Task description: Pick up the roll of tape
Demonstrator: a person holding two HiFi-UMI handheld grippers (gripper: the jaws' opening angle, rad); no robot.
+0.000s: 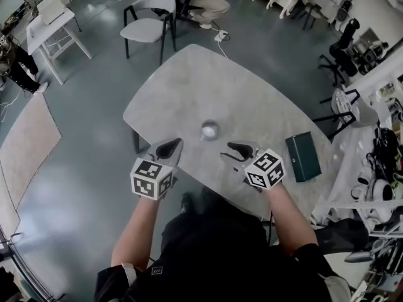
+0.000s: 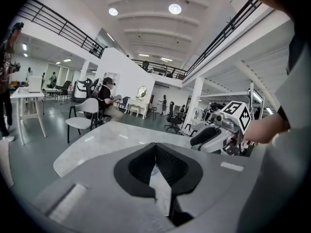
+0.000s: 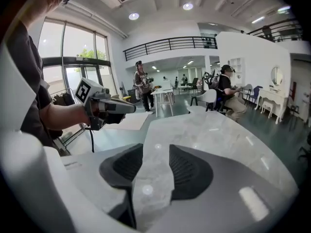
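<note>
The roll of tape is a small pale ring lying flat on the grey marble table, a little beyond and between my two grippers. My left gripper hovers at the near table edge to the roll's left; in the left gripper view its black fingertips meet, with nothing held. My right gripper is to the roll's right, with open jaws and only bare table showing in the gap. Each gripper view shows the other gripper: the right one and the left one. I cannot make out the roll in either gripper view.
A dark green box lies on the table's right end. A grey chair stands past the far edge, with a seated person behind it. A white table and a rug are on the left; clutter lines the right.
</note>
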